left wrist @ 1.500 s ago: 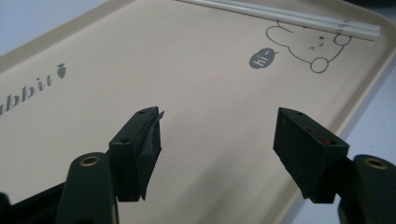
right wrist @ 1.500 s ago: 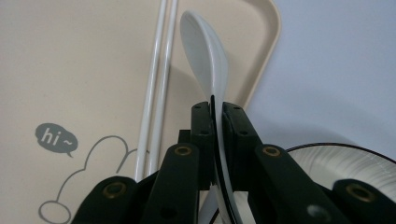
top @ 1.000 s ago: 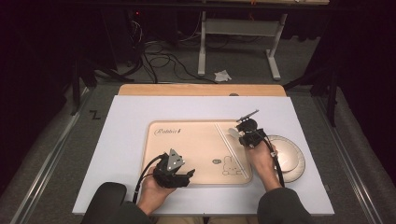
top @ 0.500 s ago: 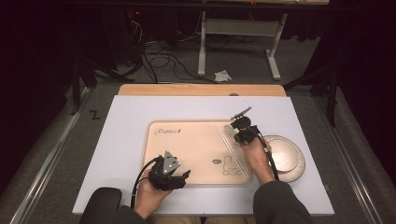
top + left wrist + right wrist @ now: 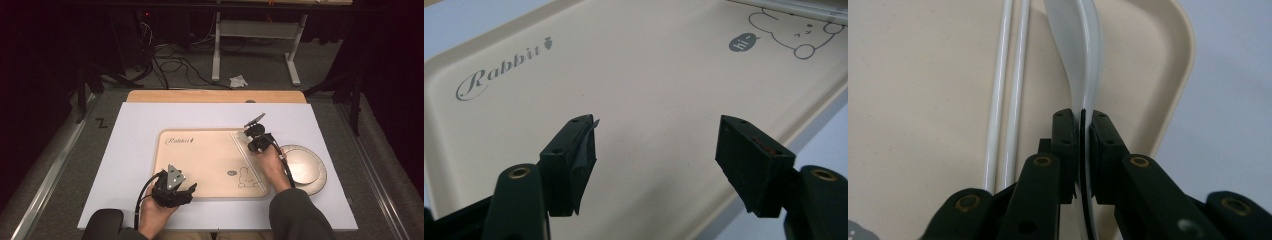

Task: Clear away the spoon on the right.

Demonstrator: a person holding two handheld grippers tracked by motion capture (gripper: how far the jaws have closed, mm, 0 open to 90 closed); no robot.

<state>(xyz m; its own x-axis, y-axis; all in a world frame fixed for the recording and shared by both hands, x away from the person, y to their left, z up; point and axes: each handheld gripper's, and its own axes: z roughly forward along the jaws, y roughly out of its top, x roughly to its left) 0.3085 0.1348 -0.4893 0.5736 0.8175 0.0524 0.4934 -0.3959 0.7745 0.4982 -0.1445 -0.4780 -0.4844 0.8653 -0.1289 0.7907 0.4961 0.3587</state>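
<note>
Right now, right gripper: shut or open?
Shut. The right gripper has its jaws pinched on the white spoon handle, beside the chopsticks on the tray.

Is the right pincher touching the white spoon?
Touching. The right gripper view shows the right gripper with both jaws pressed against the white spoon handle.
</note>
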